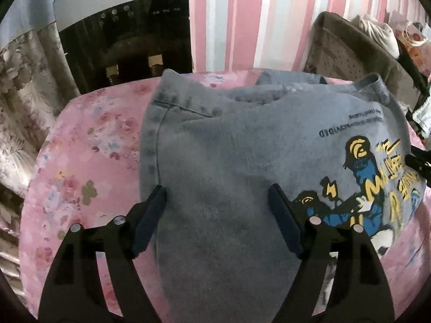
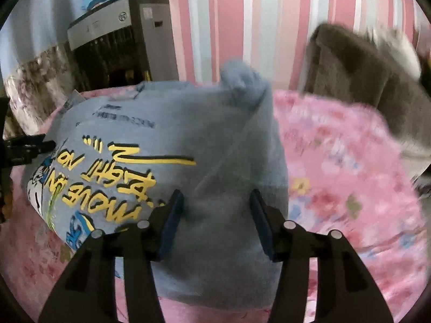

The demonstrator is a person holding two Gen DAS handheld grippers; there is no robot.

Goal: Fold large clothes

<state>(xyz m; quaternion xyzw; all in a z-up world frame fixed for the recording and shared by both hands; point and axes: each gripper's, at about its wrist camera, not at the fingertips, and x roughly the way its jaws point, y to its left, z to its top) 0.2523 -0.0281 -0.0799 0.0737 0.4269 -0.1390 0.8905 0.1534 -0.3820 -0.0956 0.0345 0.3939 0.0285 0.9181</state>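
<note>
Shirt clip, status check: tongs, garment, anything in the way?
Left tongs open, over the shirt. Right tongs open, over its other side. Shirt part-folded on the pink sheet, print up. Nothing in the way.

The blue-grey sweatshirt [image 1: 215,161] lies across the middle of the bed [image 1: 89,167], and the pink floral cover is bare on both sides of it: a broad strip to the left in the left wrist view, and a wider stretch [image 2: 344,177] to the right in the right wrist view. At the far edge the way is shut in. A dark appliance [image 1: 124,40] stands against the striped wall [image 1: 256,18] behind the left corner, and a brown chair [image 1: 350,51] heaped with clothes crowds the right corner. Patterned curtains [image 1: 21,94] hang close along the left side.
</note>
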